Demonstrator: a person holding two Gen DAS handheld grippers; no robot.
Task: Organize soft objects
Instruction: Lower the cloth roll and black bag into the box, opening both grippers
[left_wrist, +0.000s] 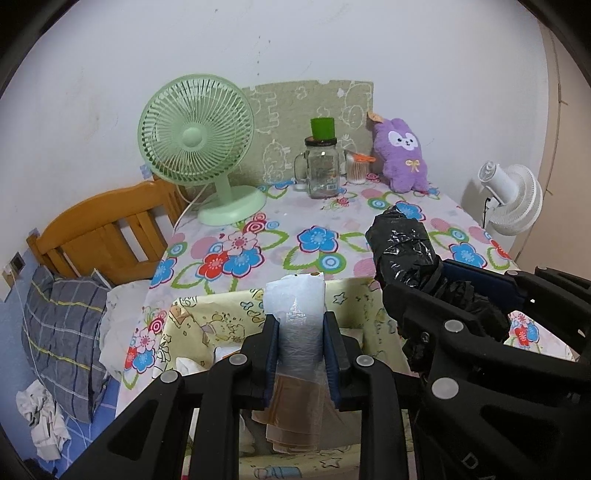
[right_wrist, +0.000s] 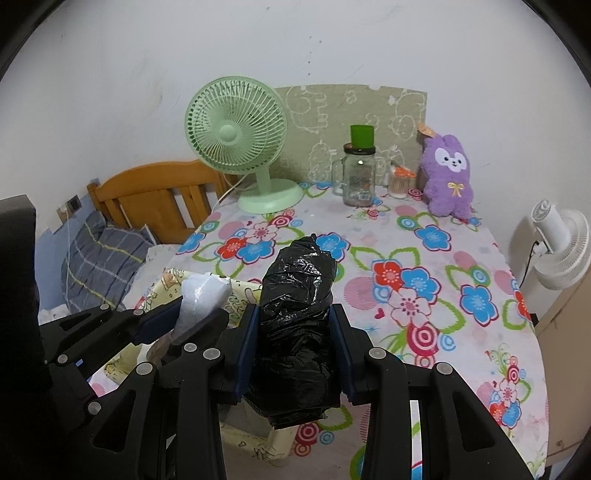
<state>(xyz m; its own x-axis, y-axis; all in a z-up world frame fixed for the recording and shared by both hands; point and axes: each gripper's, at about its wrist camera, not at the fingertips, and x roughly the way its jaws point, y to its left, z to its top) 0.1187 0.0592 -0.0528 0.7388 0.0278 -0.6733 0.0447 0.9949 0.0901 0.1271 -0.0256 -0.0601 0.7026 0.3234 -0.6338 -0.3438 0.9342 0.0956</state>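
My left gripper (left_wrist: 301, 326) is shut on a rolled white, see-through plastic bag (left_wrist: 295, 295), which stands upright between the blue pads. It hangs over a yellow cartoon-print fabric box (left_wrist: 207, 314) at the table's near edge. Just to its right, my right gripper (right_wrist: 293, 314) is shut on a crumpled roll of black plastic bag (right_wrist: 299, 280). The black roll (left_wrist: 402, 247) sticks out forward over the floral tablecloth (right_wrist: 424, 258). In the right wrist view the left gripper (right_wrist: 192, 317) and its white roll (right_wrist: 203, 295) show at the lower left. The box's inside is mostly hidden.
At the back of the table stand a green desk fan (left_wrist: 195, 140), a glass jar mug with a green cap (left_wrist: 323, 170), a small cotton-swab jar (left_wrist: 356, 170) and a purple plush toy (left_wrist: 402, 155). A white fan (left_wrist: 513, 199) stands off the right edge. A wooden headboard (left_wrist: 99, 229) and a checked pillow (left_wrist: 62, 325) lie to the left.
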